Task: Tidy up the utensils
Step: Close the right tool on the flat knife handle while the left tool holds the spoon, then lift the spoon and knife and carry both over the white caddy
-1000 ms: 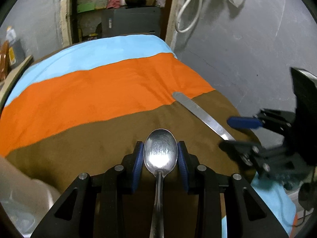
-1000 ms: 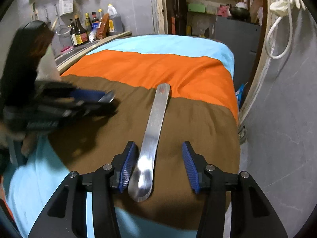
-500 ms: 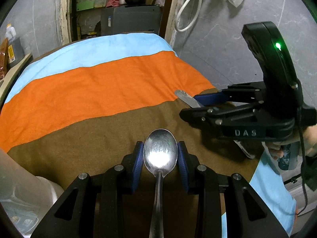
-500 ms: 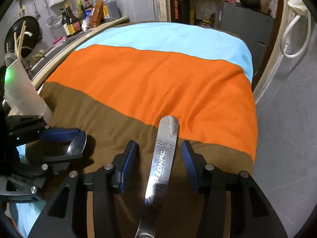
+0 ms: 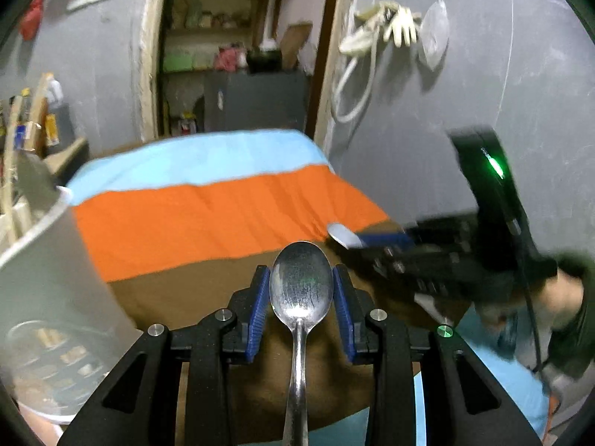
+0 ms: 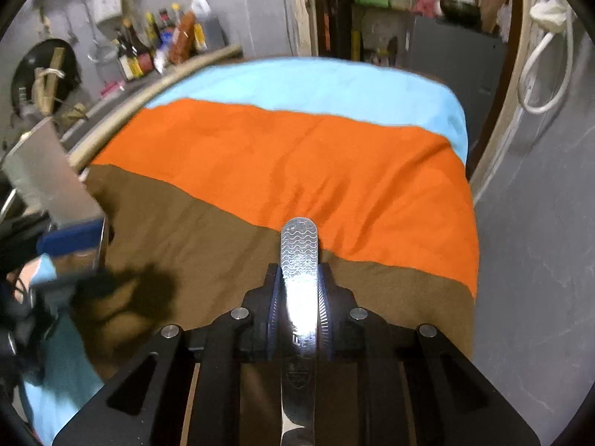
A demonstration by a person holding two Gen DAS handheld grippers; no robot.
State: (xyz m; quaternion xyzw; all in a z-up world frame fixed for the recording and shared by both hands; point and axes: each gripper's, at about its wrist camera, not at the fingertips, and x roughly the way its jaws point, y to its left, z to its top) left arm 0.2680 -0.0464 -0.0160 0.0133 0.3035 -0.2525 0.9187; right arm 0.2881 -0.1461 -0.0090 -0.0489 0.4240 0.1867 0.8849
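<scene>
My left gripper (image 5: 301, 301) is shut on a steel spoon (image 5: 300, 290), bowl forward, held above the brown band of the striped cloth (image 5: 223, 208). My right gripper (image 6: 299, 297) is shut on a flat steel knife handle (image 6: 299, 249) with a wavy pattern, lifted off the cloth (image 6: 297, 156). In the left wrist view the right gripper (image 5: 383, 239) sits to the right with the knife tip (image 5: 340, 234) poking out. In the right wrist view the left gripper (image 6: 70, 239) is at the left edge. A white utensil holder (image 5: 41, 252) stands at the left.
Chopsticks (image 5: 11, 171) stick up from the holder. A shelf with bottles (image 6: 156, 48) runs along the left wall. A grey wall (image 6: 539, 223) bounds the table's right side. A dark cabinet (image 5: 256, 100) stands behind the far edge.
The right gripper has closed on the knife and lifted it off the cloth. The left gripper has risen with the spoon, and the white holder has come into view on its left.
</scene>
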